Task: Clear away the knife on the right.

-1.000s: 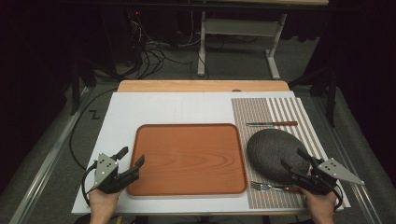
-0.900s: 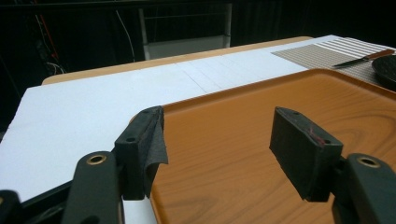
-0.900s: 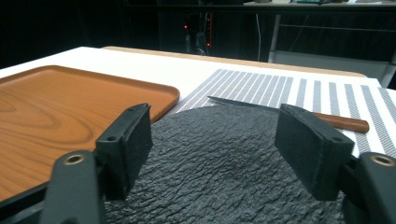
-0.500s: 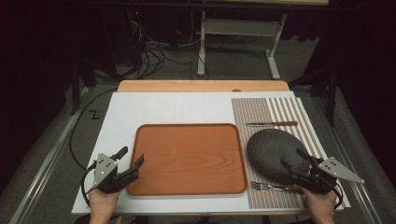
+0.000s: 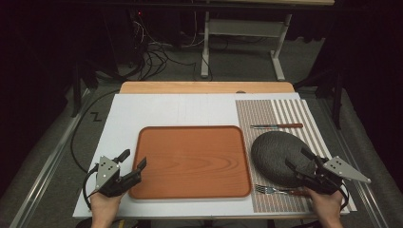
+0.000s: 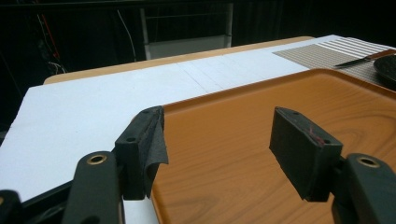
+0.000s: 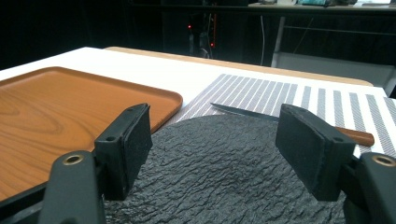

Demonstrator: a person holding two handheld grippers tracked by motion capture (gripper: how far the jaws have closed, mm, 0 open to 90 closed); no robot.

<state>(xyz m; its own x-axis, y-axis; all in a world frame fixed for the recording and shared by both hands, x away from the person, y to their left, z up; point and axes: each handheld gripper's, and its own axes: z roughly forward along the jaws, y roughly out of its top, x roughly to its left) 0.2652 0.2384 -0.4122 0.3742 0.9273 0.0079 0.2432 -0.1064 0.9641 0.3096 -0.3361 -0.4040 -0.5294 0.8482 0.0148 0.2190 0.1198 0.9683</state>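
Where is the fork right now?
In the high view, the fork lies on the striped mat, just below the dark plate, beside the right tongs.

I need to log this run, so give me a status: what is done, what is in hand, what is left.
Done: nothing visibly; the wooden tray is bare. In hand: the right gripper hangs open over the dark plate's near edge, and the left gripper sits open at the tray's near left corner, gripping nothing. Left: plate, fork and knife all lie on the striped mat, probably to go on the tray.
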